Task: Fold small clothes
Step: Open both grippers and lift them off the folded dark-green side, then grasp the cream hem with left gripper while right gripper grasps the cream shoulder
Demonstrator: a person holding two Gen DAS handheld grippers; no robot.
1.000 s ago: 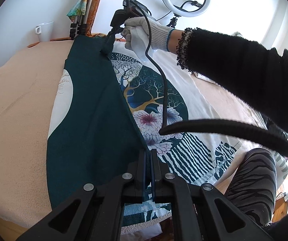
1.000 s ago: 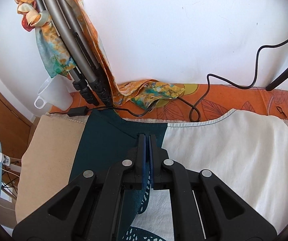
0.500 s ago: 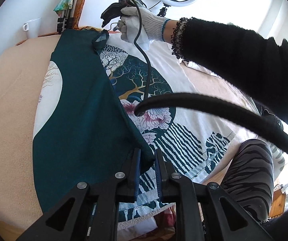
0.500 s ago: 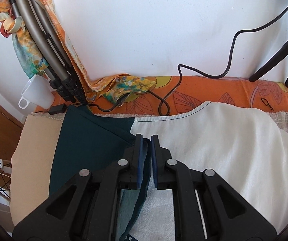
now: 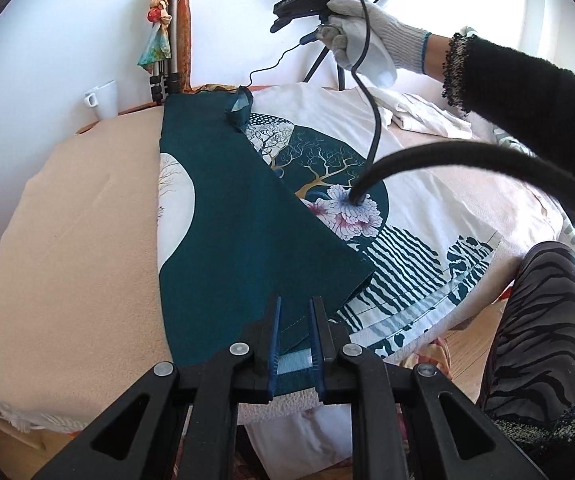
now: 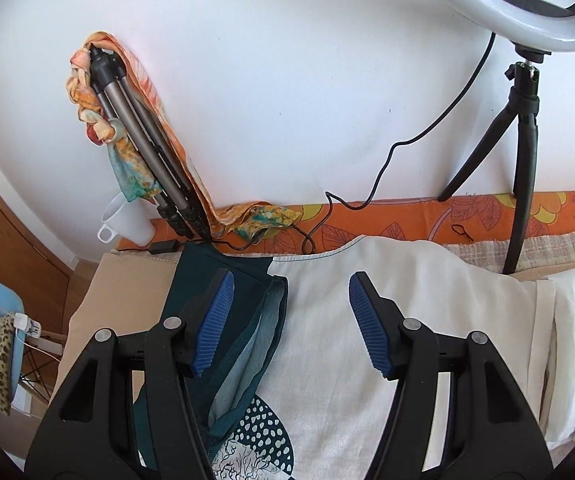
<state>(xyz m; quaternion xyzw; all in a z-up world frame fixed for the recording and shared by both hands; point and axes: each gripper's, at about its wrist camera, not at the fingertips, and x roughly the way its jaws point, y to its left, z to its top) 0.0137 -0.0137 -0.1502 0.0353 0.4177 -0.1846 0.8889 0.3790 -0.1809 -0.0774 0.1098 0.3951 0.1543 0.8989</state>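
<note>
Garment (image 5: 247,216) lay with one side folded over; right gripper (image 6: 287,320) was opening, empty, while left gripper (image 5: 294,340) seemed slightly apart around the hem. Next, probably the opposite side needs grasping.

— How is the garment (image 5: 427,216) laid out?
— A white printed T-shirt is spread flat on the beige blanket (image 5: 67,240), its dark teal side folded diagonally across the tree-and-flower print.
— And the sleeve (image 6: 247,344)?
— It is bunched near the collar.
</note>
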